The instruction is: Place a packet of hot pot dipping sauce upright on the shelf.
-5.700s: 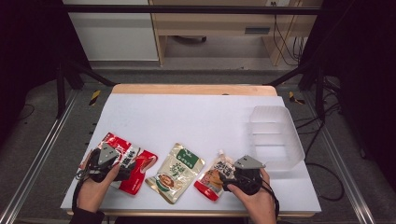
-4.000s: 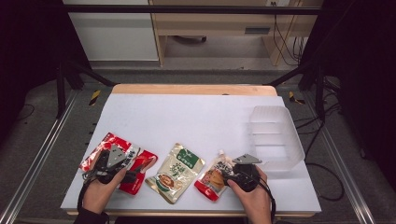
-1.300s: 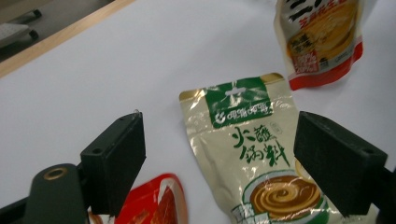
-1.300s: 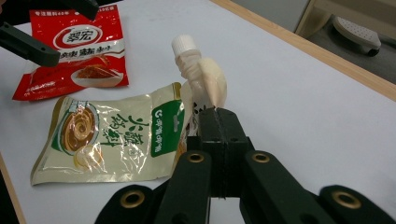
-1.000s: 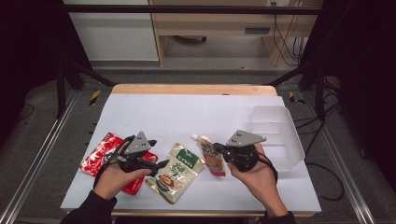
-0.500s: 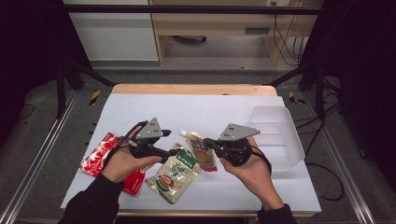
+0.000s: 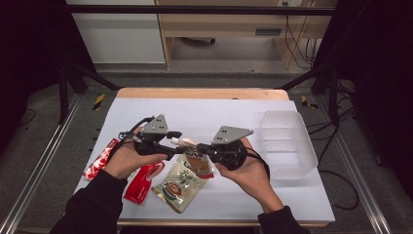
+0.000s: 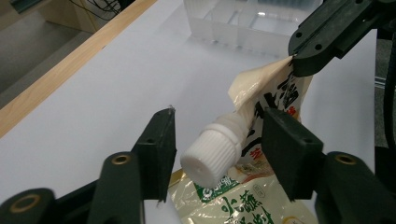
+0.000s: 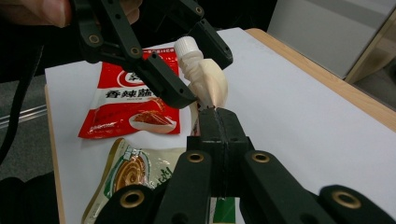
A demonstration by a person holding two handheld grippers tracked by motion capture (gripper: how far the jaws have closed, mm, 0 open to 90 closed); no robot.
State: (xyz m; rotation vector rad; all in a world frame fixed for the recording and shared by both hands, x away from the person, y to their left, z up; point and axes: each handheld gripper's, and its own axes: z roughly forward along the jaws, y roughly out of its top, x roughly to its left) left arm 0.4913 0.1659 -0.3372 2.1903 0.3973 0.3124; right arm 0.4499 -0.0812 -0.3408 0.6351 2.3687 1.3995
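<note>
A cream spouted pouch [image 7: 197, 163] with a white screw cap [image 8: 210, 154] hangs lifted above the table's middle. My right gripper [image 9: 217, 116] is shut on the pouch's upper edge, and it reaches in at the top right of the left gripper view [image 8: 294, 65]. My left gripper [image 8: 217, 140] faces it from the left in the high view [image 7: 176, 141]. Its jaws have just been closing and stand either side of the cap, with a gap still showing on one side. The right gripper view shows the cap [image 9: 185, 45] between those jaws.
A green pouch [image 7: 180, 183] and two red packets [image 7: 143, 180] [image 7: 100, 158] lie on the white table [image 7: 234, 114] below the hands. A clear divided bin [image 7: 285, 141] stands at the right edge. The table's wooden far edge [image 7: 199, 92] runs behind.
Both hands have risen and come together over the table's middle, the right one carrying the spouted pouch. The left gripper's jaws have narrowed around the cap.
</note>
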